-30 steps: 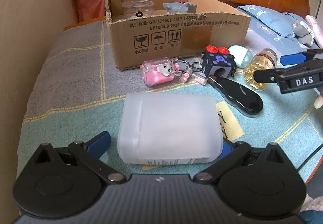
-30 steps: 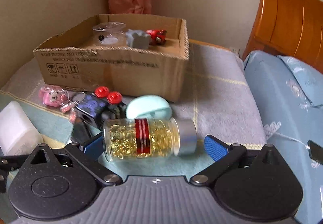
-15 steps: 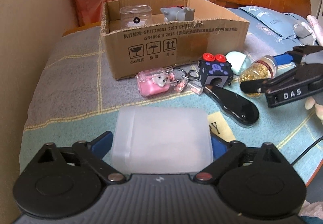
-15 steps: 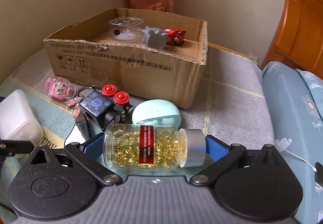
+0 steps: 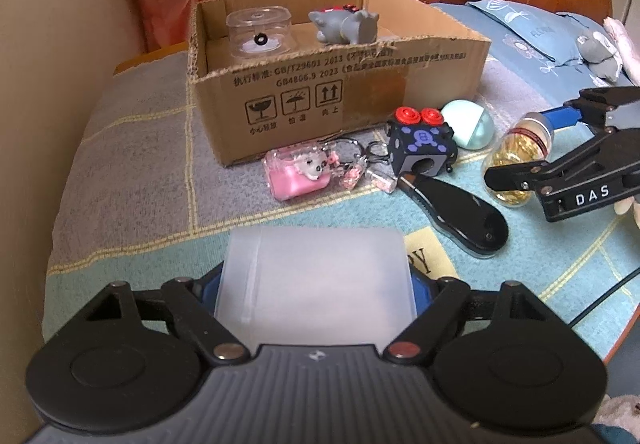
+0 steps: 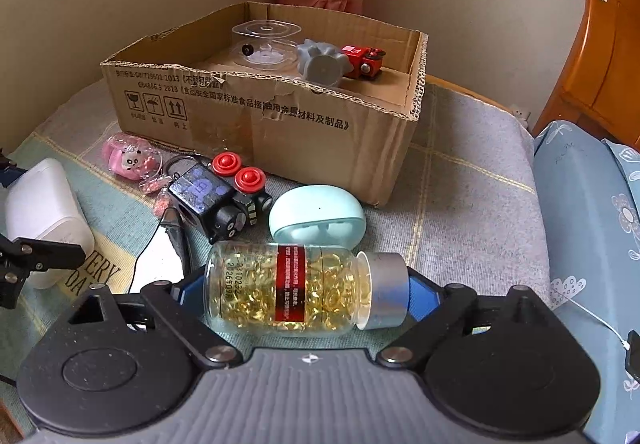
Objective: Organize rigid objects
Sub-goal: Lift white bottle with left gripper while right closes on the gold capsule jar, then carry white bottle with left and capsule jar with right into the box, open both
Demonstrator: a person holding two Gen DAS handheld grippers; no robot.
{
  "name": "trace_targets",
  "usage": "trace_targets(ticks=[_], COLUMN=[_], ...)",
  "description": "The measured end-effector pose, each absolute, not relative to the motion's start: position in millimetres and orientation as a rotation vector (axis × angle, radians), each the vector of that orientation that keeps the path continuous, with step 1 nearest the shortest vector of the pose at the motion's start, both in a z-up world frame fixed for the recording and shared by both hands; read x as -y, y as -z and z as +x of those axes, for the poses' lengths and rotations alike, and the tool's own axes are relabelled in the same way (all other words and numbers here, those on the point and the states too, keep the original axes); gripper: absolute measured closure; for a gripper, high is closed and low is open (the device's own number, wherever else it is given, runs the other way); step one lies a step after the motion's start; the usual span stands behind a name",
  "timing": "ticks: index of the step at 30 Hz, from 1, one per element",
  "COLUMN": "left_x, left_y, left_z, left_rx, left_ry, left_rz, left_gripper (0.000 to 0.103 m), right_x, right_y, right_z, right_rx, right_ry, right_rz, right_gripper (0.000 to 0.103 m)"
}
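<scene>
As my left tongs (image 5: 316,280) close, they now flank the frosted white box (image 5: 316,284) lying on the bed (image 5: 132,164), pads at its sides. Through the right wrist, my right tongs (image 6: 298,290) are closing end-to-end on the capsule bottle (image 6: 292,288), which has drawn nearer. Both should soon lift toward the cardboard box (image 6: 280,124).

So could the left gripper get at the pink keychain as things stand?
Probably not yet: the left gripper is closing around the white box, which fills its jaws and lies between it and the pink keychain.
</scene>
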State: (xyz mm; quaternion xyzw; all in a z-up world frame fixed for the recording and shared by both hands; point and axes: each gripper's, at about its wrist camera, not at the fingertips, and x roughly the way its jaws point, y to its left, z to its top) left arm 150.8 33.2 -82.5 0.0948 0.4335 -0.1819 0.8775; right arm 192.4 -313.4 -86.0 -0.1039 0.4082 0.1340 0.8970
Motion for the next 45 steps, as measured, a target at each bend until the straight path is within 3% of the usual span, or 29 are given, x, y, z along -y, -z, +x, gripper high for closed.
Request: trace_targets(ticks=[18, 28, 38, 40, 45], left_x=[-30, -12, -5, -6, -15], left_y=[28, -19, -17, -12, -6], left_z=[158, 195, 257, 264, 261], left_rx=[-0.874, -0.729, -0.702, -0.689, -0.712], left_ry=[0.441, 0.45, 0.387, 0.369, 0.351], left_rz=[0.27, 0.32, 0.285, 0.273, 0.287], left_gripper=[0.02, 0.02, 0.02, 0.013, 0.012], right_x=[320, 312, 312, 311, 306], right_y=[41, -2, -27, -28, -30], right_z=[177, 181, 207, 213, 228], right_rx=[-0.862, -0.768, -0.695, -0.689, -0.683], right_ry=[-0.397, -0.447, -0.435, -0.435, -0.434], right_rz=[-0.259, -0.287, -0.278, -0.277, -0.274], right_gripper=[0.007, 0.007, 0.007, 0.007, 0.007])
